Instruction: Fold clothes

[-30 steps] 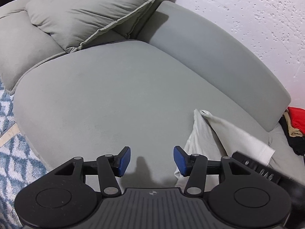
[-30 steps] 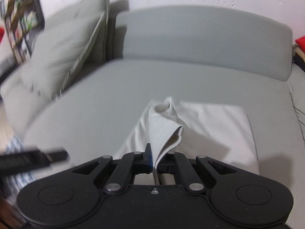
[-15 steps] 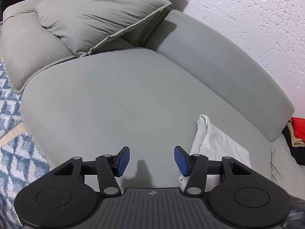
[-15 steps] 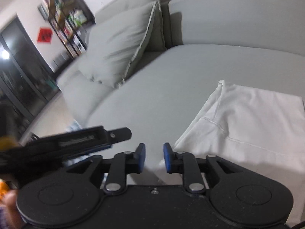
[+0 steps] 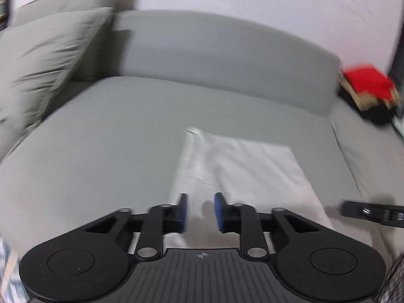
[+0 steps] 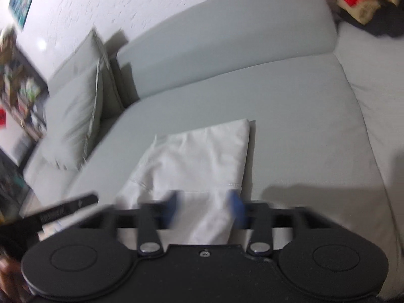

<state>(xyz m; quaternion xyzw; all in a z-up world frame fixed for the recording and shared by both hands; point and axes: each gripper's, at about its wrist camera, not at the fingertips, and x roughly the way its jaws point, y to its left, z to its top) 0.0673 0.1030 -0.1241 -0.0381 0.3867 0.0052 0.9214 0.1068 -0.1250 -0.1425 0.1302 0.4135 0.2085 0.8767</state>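
Observation:
A folded white garment [image 5: 242,169] lies flat on the grey sofa seat [image 5: 101,131]. It also shows in the right wrist view [image 6: 197,161]. My left gripper [image 5: 201,212] is open and empty, over the garment's near left edge. My right gripper [image 6: 204,208] is open wide and empty, over the garment's near end. Part of the right gripper shows at the right edge of the left wrist view [image 5: 373,213]. Both views are blurred by motion.
A grey pillow [image 5: 38,63] leans at the sofa's left end, also in the right wrist view [image 6: 75,126]. A pile of red and black clothes [image 5: 368,93] sits at the far right behind the backrest [image 5: 227,58]. A shelf [image 6: 17,80] stands far left.
The right gripper let go of the white garment and opened wide. The garment now lies flat. The left gripper swung right over the garment, and its jaws stand slightly closer together.

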